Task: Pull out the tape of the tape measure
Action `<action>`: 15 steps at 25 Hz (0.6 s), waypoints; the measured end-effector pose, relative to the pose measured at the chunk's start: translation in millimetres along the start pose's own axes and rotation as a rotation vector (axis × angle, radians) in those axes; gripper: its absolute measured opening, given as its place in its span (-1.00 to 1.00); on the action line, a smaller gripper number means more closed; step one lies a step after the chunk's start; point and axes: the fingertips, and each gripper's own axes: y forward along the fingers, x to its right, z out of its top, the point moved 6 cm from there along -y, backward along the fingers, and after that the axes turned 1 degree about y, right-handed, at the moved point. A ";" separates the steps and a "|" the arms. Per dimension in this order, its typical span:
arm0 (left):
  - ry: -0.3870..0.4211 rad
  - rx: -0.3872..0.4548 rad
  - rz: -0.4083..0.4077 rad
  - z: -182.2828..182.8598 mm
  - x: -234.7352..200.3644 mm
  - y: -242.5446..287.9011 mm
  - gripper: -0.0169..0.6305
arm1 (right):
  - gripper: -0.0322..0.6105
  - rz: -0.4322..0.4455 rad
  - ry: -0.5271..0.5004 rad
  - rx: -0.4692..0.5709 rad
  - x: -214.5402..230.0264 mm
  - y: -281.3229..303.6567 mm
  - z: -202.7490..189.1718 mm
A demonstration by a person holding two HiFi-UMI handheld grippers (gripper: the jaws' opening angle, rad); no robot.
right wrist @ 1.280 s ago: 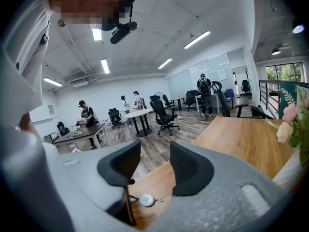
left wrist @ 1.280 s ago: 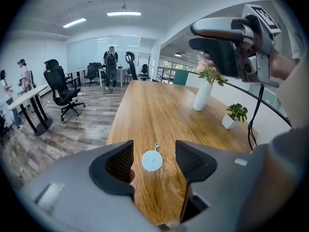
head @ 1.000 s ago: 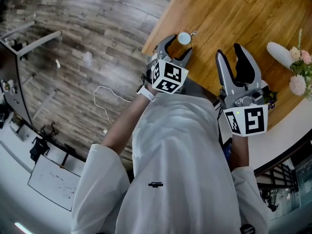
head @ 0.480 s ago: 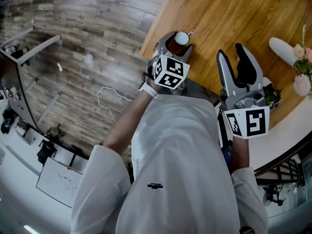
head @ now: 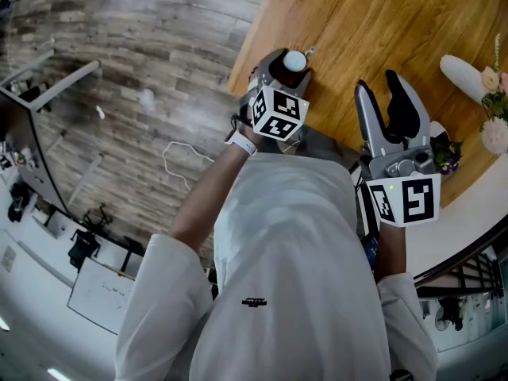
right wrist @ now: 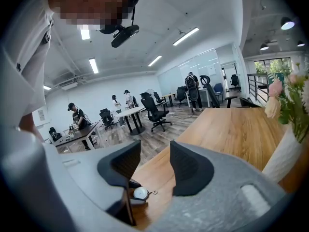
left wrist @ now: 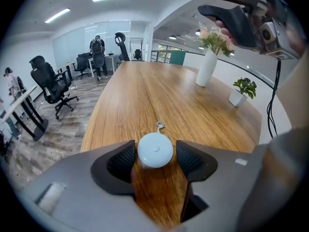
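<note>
A small round pale tape measure (head: pixel 294 60) lies on the wooden table (head: pixel 373 14) near its left edge, its metal pull tab (left wrist: pixel 159 125) pointing away from me. My left gripper (head: pixel 290 70) is down at the table, and its dark pads (left wrist: pixel 121 161) press the disc (left wrist: pixel 155 150) from both sides. My right gripper (head: pixel 389 90) hovers above the table further right, open and empty. In the right gripper view the tape measure (right wrist: pixel 140 193) shows low between that gripper's spread jaws (right wrist: pixel 154 156).
A white vase with pink flowers (head: pixel 462 76) stands at the table's right side, and a small potted plant (head: pixel 441 159) sits near my right gripper. The table's edge drops to a wood-plank floor with a white cable (head: pixel 171 165). Office chairs (left wrist: pixel 50 83) and people stand far off.
The left gripper's jaws, wide open a second ago, have closed in on the tape measure. The right gripper has barely moved.
</note>
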 end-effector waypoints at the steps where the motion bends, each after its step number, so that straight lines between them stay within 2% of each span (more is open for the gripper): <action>1: 0.008 0.000 0.005 -0.5 0.2 0.1 -0.10 | -0.33 -0.002 0.001 0.001 0.0 -0.2 -0.3; 7: 0.008 0.014 0.020 -0.7 -2.4 0.7 -0.20 | -0.33 0.000 0.010 0.007 -1.5 2.2 1.5; 15: 0.013 -0.001 -0.031 -0.6 -7.5 -1.9 -0.24 | -0.33 -0.012 0.013 0.017 -10.6 1.2 2.1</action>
